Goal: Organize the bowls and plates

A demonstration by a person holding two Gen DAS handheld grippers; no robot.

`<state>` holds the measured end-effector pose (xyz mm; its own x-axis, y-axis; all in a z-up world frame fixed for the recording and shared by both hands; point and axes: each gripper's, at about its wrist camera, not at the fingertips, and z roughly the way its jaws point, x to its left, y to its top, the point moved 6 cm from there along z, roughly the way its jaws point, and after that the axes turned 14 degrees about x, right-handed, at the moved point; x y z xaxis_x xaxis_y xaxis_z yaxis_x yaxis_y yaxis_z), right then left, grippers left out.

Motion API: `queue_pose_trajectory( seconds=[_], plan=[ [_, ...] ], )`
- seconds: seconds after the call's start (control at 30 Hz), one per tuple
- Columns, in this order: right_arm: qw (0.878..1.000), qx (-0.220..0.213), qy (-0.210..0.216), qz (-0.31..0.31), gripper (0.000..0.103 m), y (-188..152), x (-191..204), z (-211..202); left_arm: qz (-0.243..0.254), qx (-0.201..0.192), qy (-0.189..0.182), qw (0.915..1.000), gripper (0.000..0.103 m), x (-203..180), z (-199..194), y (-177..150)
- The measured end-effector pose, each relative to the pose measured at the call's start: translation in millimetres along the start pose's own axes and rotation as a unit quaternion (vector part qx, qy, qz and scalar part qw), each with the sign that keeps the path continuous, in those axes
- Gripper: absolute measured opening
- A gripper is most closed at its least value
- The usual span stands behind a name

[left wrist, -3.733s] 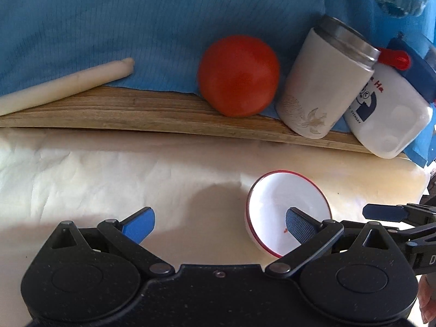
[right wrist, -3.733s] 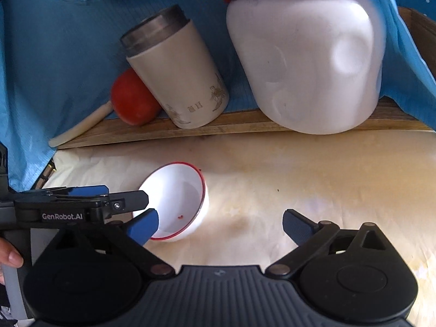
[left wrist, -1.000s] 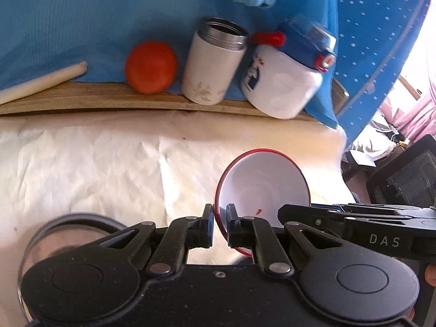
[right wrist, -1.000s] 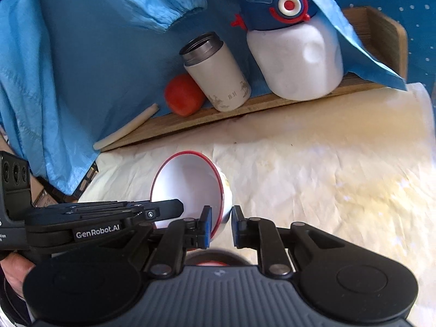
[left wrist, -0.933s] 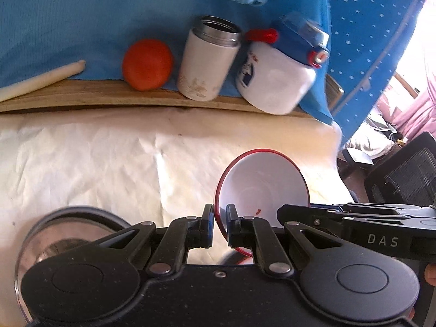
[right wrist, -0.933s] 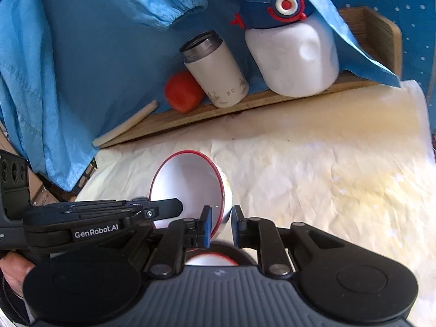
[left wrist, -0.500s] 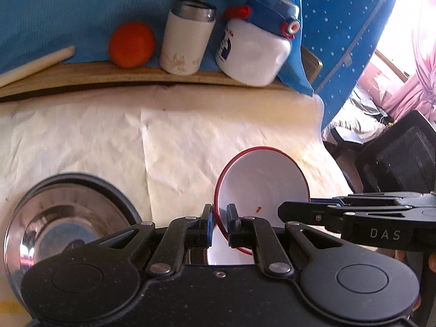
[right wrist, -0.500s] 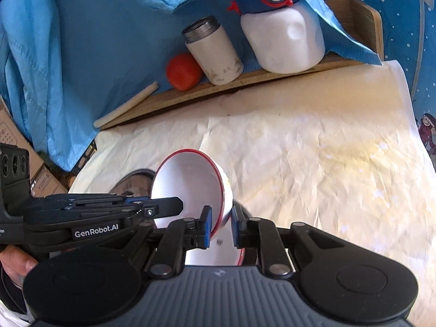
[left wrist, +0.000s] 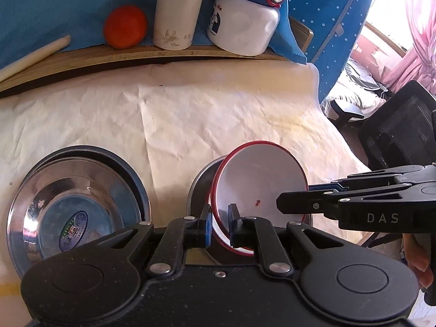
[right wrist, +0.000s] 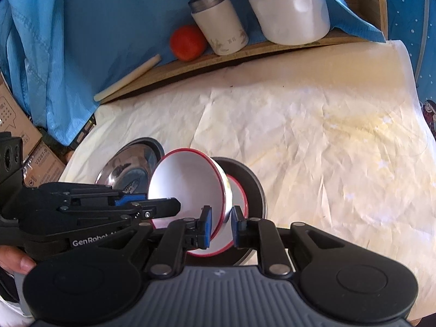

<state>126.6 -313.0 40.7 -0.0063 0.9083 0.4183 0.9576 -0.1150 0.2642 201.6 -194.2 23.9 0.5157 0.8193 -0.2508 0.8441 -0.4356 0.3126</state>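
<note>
Jaws of the left gripper [left wrist: 219,218] and of the right gripper [right wrist: 219,220] are both clenched on the near rim of the white bowl [left wrist: 259,179], one at each side. The left jaws have just been eased open a touch, with the rim still between them. The bowl is held tilted, its mouth turned to the far side, just above a second red-rimmed bowl [right wrist: 239,193] that is nested in a dark round dish [right wrist: 256,179] at the near middle of the desk [left wrist: 218,114]. To the left, a steel bowl [left wrist: 76,190] is seen already seated in a dark plate [left wrist: 130,169]. Stacking is judged to be well advanced: one pile is made, and the other lacks only the held bowl. What is left is for this bowl to be levelled, lowered into its twin and released, and no other loose dishes are seen
</note>
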Motion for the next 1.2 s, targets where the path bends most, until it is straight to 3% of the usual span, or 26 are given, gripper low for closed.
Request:
queue_pose_trajectory(
  seconds=[0.73,1.2],
  plan=[
    [1.000,0.012,-0.006,-0.006,0.017,-2,2,5,0.041,0.022,0.035,0.9983,0.016,-7,9,-2],
    [0.999,0.019,-0.035,-0.022,0.017,0,9,3,0.048,0.030,0.047,0.9973,0.018,-11,11,0]
  ],
)
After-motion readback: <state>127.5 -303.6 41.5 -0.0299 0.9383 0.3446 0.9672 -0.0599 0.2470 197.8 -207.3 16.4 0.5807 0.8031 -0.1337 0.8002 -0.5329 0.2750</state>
